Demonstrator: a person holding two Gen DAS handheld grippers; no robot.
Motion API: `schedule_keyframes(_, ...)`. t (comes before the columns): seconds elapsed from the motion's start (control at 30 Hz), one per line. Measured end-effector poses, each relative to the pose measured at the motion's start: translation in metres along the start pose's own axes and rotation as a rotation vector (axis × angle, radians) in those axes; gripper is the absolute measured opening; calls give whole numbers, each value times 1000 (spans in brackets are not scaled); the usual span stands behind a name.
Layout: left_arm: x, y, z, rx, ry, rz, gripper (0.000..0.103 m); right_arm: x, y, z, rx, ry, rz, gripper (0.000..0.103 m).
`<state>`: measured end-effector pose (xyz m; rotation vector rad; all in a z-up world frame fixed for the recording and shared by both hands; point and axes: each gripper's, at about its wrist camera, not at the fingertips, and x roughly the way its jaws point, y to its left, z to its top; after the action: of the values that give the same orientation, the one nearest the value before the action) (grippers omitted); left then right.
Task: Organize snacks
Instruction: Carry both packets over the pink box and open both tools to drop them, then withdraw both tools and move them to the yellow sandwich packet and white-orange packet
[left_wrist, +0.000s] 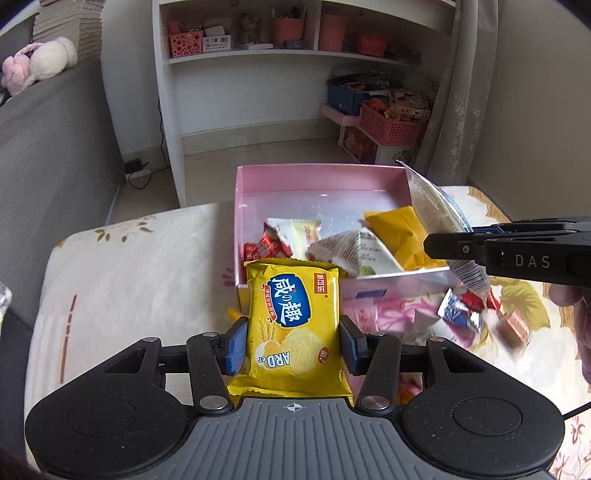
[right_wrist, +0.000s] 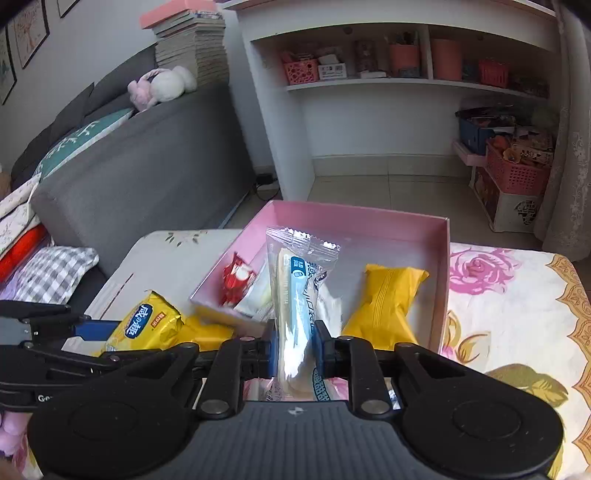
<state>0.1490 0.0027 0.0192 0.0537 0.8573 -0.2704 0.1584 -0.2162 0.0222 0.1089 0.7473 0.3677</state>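
A pink box (left_wrist: 317, 179) (right_wrist: 406, 221) stands on the flowered table and holds several snacks: a red packet (left_wrist: 271, 243) (right_wrist: 236, 282), a plain yellow packet (left_wrist: 400, 236) (right_wrist: 384, 306) and white packets (left_wrist: 340, 251). My left gripper (left_wrist: 293, 341) is shut on a yellow cracker pack (left_wrist: 295, 321) (right_wrist: 147, 325), held just in front of the box's near wall. My right gripper (right_wrist: 293, 345) is shut on a clear long snack packet (right_wrist: 297, 295) (left_wrist: 439, 218), held upright over the box's near edge.
Loose wrapped candies (left_wrist: 469, 310) lie on the flowered cloth (right_wrist: 517, 295) right of the box. A grey sofa (right_wrist: 147, 177) stands to the left. White shelves (left_wrist: 295, 55) and pink baskets (left_wrist: 391, 125) stand behind.
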Motion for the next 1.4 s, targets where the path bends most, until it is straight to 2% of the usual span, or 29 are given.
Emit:
schedule_keyframes(0.2, 37, -11, 22, 30, -34, -2, 48, 26, -15, 6, 2, -15, -43, 11)
schedule_keyframes(0.4, 71, -17, 33, 39, -35, -7, 48, 44, -29, 9, 20, -17, -65, 11)
schedule_keyframes(0.7, 83, -29, 41, 106, -69, -10, 49, 51, -31, 8, 28, -12, -84, 12)
schedule_keyframes(0.8, 79, -33, 40, 139, -75, -6, 57, 46, -29, 9, 27, -29, -86, 16)
schedule_keyframes(0.87, 75, -34, 40, 144, -83, -7, 69, 40, -26, 10, 21, -45, -97, 36)
schedule_keyframes(0.97, 66, -35, 38, 135, -88, -29, 84, 31, -24, 12, 17, -66, -107, 47)
schedule_keyframes(1.0, 64, -36, 38, 134, -86, -35, 86, 27, -24, 13, 20, -70, -111, 51)
schedule_keyframes(1.07, 59, -38, 36, 145, -80, -35, 90, 19, -23, 14, 25, -87, -125, 71)
schedule_keyframes(1.23, 41, -44, 27, 169, -75, -19, 97, -2, -18, 15, 16, -99, -141, 85)
schedule_keyframes(1.4, 20, -42, 15, 154, -58, -23, 99, -21, -7, 10, -11, -91, -151, 91)
